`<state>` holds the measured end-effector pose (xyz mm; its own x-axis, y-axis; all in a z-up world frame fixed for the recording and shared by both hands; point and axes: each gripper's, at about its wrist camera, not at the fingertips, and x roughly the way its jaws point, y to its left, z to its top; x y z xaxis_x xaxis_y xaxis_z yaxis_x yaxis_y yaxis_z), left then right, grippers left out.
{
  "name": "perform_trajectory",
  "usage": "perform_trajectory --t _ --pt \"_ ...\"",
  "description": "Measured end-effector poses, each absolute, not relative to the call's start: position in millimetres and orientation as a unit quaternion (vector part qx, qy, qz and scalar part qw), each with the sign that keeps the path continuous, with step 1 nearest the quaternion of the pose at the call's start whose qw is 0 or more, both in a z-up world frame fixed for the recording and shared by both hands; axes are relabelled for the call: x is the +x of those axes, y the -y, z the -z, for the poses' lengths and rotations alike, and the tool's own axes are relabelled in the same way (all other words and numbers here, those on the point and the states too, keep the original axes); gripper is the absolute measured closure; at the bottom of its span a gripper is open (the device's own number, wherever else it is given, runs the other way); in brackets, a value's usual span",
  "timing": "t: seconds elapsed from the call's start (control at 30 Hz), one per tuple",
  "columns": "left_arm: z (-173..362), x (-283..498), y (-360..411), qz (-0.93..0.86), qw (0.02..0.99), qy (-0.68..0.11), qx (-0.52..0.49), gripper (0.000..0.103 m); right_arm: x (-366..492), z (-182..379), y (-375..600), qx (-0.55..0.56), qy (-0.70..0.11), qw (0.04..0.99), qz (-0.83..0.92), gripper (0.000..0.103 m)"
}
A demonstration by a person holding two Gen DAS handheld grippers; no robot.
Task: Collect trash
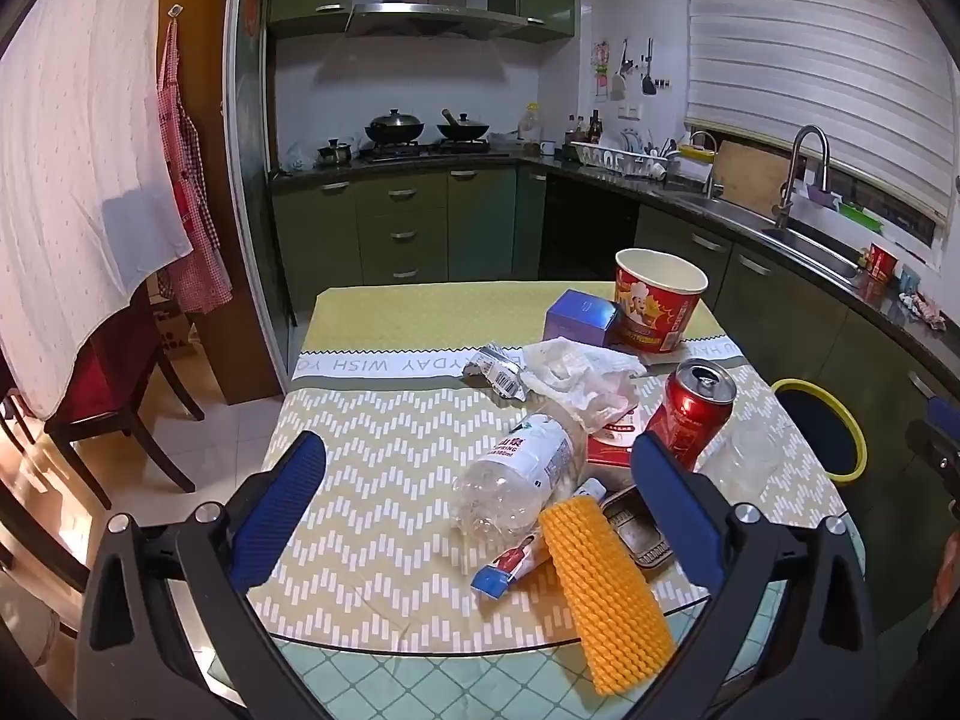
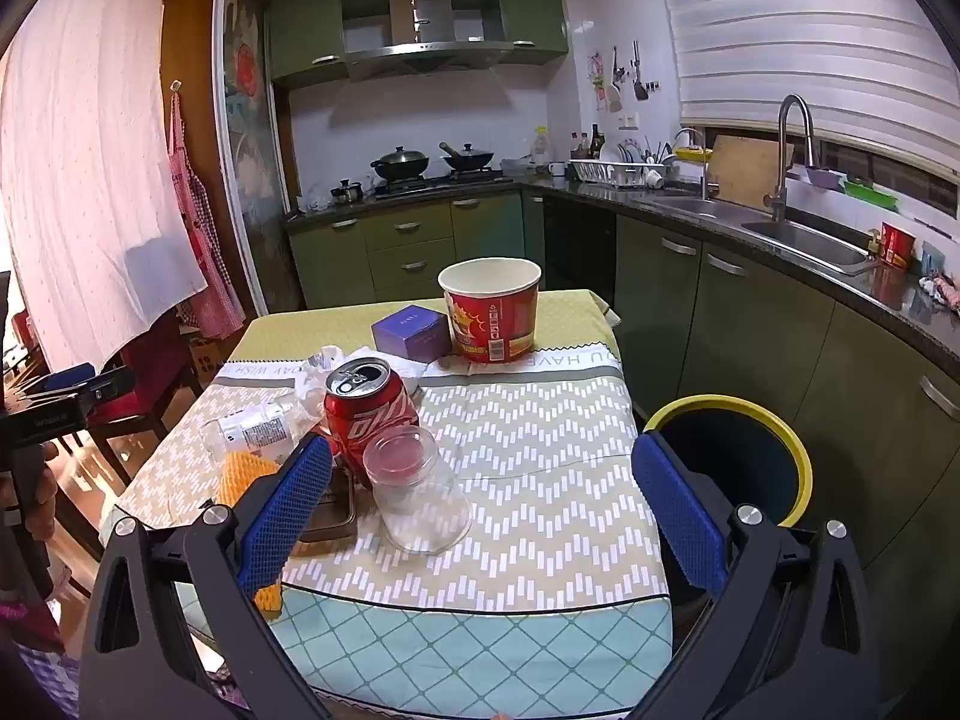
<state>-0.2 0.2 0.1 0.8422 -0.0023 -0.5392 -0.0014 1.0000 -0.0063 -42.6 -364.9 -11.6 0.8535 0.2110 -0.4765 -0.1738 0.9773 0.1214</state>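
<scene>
- The tabletop (image 2: 540,438) wears a zigzag cloth and carries all the trash.
- A yellow-rimmed bin (image 2: 795,456) stands on the floor just beside the tabletop's right edge.
- The red paper bucket (image 2: 492,318) stands upright behind the red can (image 2: 366,414), well apart from it.
- The plastic bottle (image 1: 516,480) lies left of the can.
- The clear cup (image 2: 417,489) lies tipped just in front of the can.
- The left tool (image 1: 477,480) and the right tool (image 2: 480,486) both gape wide, gripping nothing.

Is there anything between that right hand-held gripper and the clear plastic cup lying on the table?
Nothing visible. The right hand-held gripper is wide open and the clear plastic cup lies on its side right ahead of its fingers. The red can stands just behind the cup, not in front.
</scene>
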Motion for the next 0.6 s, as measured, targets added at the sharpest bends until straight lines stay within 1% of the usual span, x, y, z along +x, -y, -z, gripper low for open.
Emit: perform_trajectory --t 0.6 --pt "-0.2 -0.2 -0.5 0.002 0.96 -0.28 -0.006 0.006 -42.5 11.0 367.0 0.038 -0.251 0.962 -0.098 0.004"
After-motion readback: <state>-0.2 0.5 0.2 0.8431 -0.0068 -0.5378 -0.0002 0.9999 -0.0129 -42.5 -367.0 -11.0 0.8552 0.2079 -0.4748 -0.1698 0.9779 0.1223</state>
